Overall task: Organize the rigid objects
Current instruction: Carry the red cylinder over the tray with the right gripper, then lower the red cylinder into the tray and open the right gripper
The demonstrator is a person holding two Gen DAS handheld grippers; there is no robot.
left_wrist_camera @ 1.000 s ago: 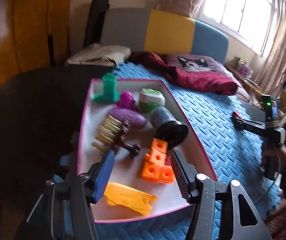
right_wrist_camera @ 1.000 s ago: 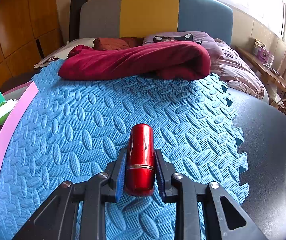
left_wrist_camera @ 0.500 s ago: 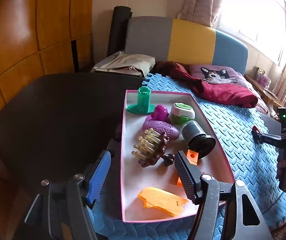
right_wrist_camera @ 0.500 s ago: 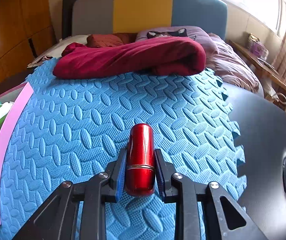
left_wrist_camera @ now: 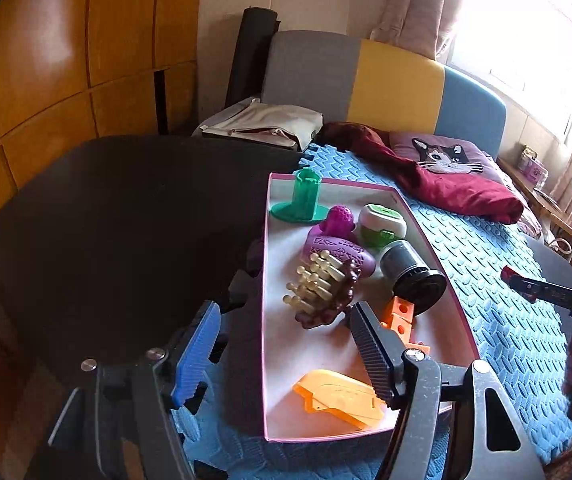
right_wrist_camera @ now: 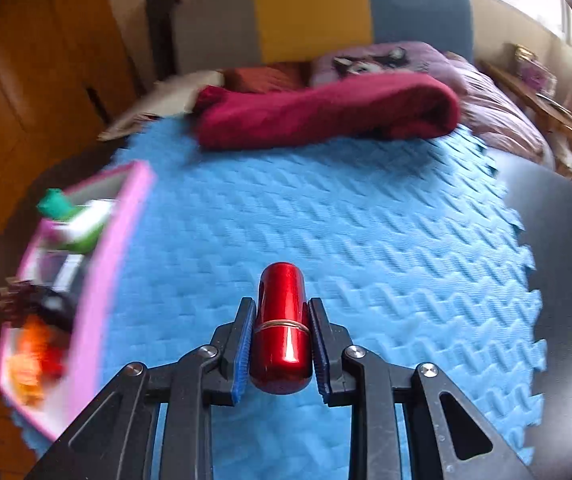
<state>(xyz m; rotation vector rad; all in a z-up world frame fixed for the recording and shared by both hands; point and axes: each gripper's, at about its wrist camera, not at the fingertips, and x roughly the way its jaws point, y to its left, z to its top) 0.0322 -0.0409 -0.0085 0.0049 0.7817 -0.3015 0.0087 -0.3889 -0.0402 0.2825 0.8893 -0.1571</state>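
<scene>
My right claw (right_wrist_camera: 282, 344) is clamped on a glossy red metal capsule-shaped cylinder (right_wrist_camera: 283, 328), its blue-padded fingers (right_wrist_camera: 244, 350) pressing either side. The cylinder has rounded ends, a thin pale seam ringing it about midway, and a bright streak of reflected light along its near half. It lies along the fingers, its far end sticking out past the tips, held above the blue interlocking foam mat (right_wrist_camera: 326, 220) that covers the dark round surface (right_wrist_camera: 566, 240), nearer the mat's front edge than its far edge.

My left claw (left_wrist_camera: 282, 354) is spread wide and holds nothing, hanging over the near left corner of the pink-rimmed shallow white tray (left_wrist_camera: 265, 300), which sits on the mat's left side. In the tray lie a green plastic stand (left_wrist_camera: 302, 200), a purple textured toy (left_wrist_camera: 334, 240), a white-and-green round case (left_wrist_camera: 380, 224), a dark cylindrical can (left_wrist_camera: 410, 276), a brown comb-like piece with pale pegs (left_wrist_camera: 322, 288), orange blocks (left_wrist_camera: 400, 320) and a flat orange plastic piece (left_wrist_camera: 338, 398).
</scene>
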